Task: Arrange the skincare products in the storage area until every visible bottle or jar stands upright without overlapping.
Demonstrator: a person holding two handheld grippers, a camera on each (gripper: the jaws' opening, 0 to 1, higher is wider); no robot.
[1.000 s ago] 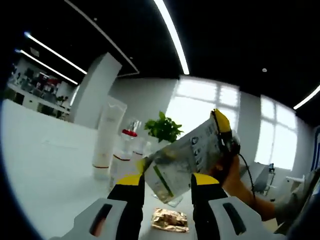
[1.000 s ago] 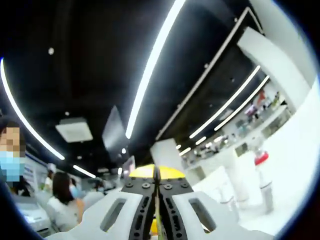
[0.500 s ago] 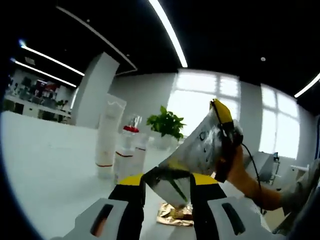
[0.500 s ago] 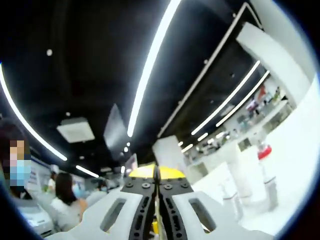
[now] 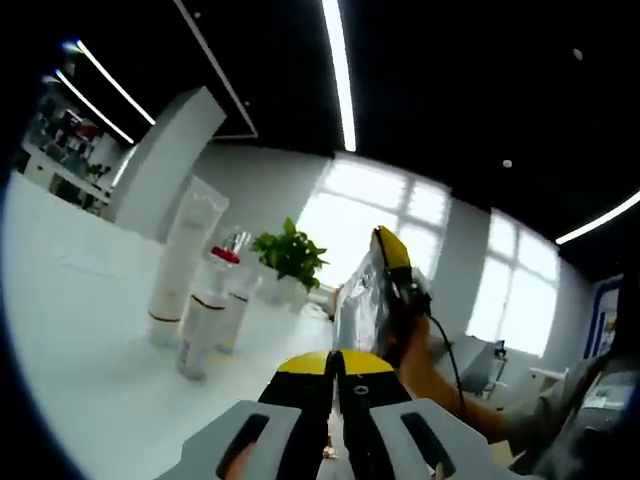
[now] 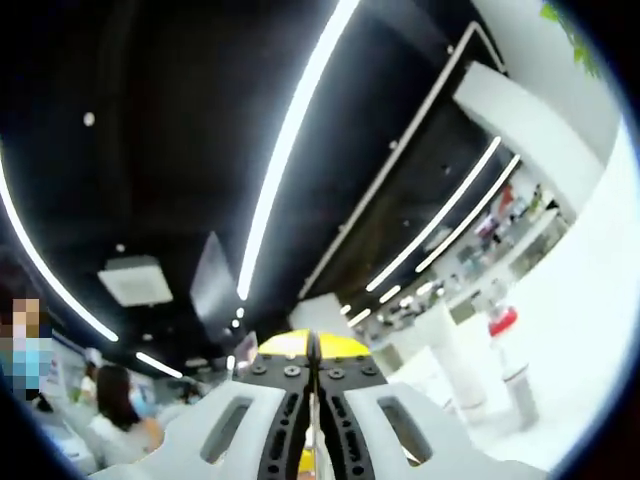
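A silvery sachet [image 5: 364,300] hangs in the air between both grippers. My right gripper [image 5: 389,250] comes in from the right with a hand behind it and is shut on the sachet's top edge. The sachet's lower edge runs down into my left gripper [image 5: 336,362], whose yellow-tipped jaws are pressed together on it. In the right gripper view my right gripper [image 6: 312,346] points up at the ceiling, jaws together. A tall white tube [image 5: 183,255] stands upright on the white table [image 5: 80,340]. Beside it stand small bottles [image 5: 205,320], one red-capped [image 6: 508,355].
A potted green plant [image 5: 290,255] stands behind the bottles at the table's far side. A person's hand and sleeve [image 5: 470,400] reach in from the right. Other people [image 6: 115,410] stand at the left of the right gripper view. Ceiling light strips run overhead.
My left gripper has gone from open to shut, with the sachet's lower end between its jaws. Both views have tilted; the sachet now hangs more steeply.
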